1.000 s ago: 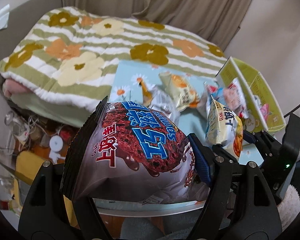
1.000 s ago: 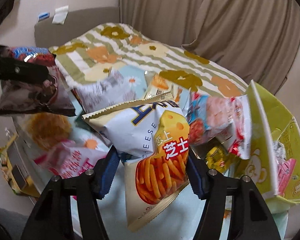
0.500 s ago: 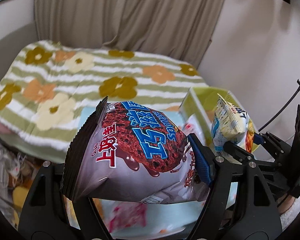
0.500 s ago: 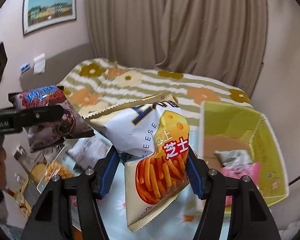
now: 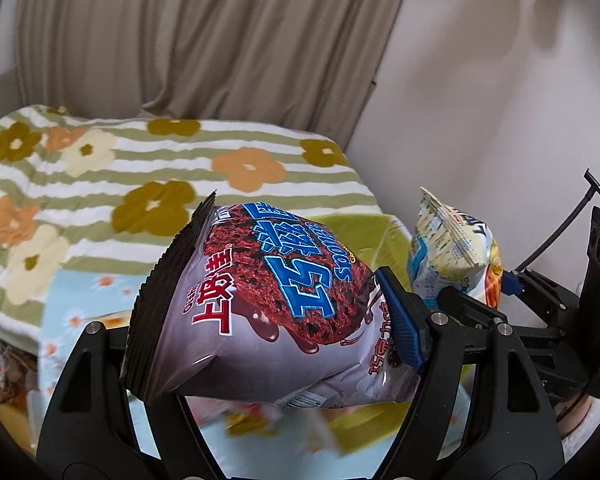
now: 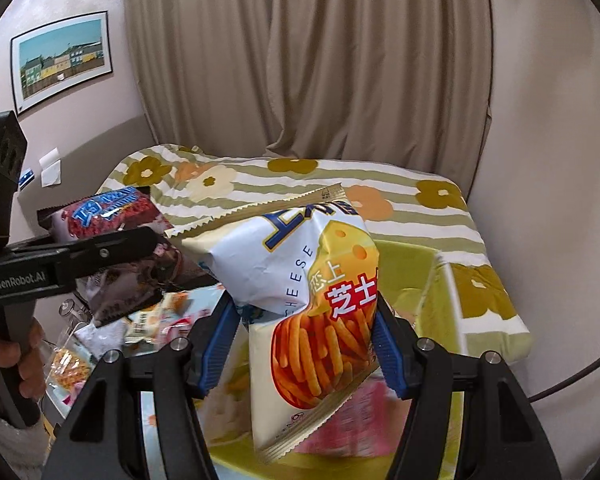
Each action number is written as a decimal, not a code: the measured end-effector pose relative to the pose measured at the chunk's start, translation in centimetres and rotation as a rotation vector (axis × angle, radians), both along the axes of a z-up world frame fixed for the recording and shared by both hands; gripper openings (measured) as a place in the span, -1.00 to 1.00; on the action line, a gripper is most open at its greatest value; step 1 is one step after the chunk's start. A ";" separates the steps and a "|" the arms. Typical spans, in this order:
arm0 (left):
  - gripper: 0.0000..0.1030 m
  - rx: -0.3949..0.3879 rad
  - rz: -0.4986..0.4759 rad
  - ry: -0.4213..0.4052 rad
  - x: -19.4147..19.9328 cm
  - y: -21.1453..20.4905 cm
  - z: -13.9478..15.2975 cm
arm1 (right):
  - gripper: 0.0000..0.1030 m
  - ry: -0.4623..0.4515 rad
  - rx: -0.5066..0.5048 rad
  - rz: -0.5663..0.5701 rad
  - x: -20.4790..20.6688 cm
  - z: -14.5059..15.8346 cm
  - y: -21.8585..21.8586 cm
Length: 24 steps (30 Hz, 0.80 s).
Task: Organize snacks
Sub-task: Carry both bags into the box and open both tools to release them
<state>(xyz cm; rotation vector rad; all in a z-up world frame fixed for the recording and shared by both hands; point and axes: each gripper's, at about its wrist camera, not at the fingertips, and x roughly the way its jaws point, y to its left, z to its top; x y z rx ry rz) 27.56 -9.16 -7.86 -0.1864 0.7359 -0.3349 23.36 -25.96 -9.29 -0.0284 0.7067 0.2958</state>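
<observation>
My left gripper (image 5: 272, 328) is shut on a brown chocolate snack bag (image 5: 268, 304) and holds it up in the air; it also shows in the right wrist view (image 6: 112, 248). My right gripper (image 6: 300, 344) is shut on a white and orange cheese snack bag (image 6: 312, 300), also seen in the left wrist view (image 5: 452, 256). Both bags hang above a yellow-green box (image 6: 420, 276), which also shows behind the chocolate bag in the left wrist view (image 5: 364, 228). A pink packet (image 6: 364, 420) lies blurred inside the box.
Several snack packets (image 6: 156, 320) lie on a light blue flowered cloth (image 5: 76, 300) at the left. A striped flowered blanket (image 5: 140, 176) covers the bed behind. Beige curtains (image 6: 308, 60) and a wall stand at the back. A black cable (image 5: 560, 232) runs on the right.
Both grippers have swung right and risen with their bags. The view now shows more curtain and wall, and the yellow-green box lies under and ahead of both bags.
</observation>
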 end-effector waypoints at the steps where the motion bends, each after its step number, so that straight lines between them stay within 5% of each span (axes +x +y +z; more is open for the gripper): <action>1: 0.43 0.000 -0.006 0.005 0.8 -1.0 -0.2 | 0.15 0.008 0.007 -0.002 0.4 -0.1 -0.8; 14: 0.46 0.063 -0.124 0.173 9.6 -9.1 -6.4 | 0.15 0.135 0.058 -0.088 5.3 -3.5 -6.1; 17: 0.58 0.078 -0.154 0.222 11.1 -9.9 -7.7 | 0.15 0.160 0.084 -0.116 5.8 -4.0 -6.8; 20: 0.97 0.115 -0.164 0.249 11.6 -10.4 -8.4 | 0.15 0.179 0.087 -0.140 6.6 -4.4 -7.1; 24: 0.98 0.133 -0.190 0.266 10.9 -9.9 -9.1 | 0.15 0.198 0.096 -0.156 7.0 -4.9 -7.2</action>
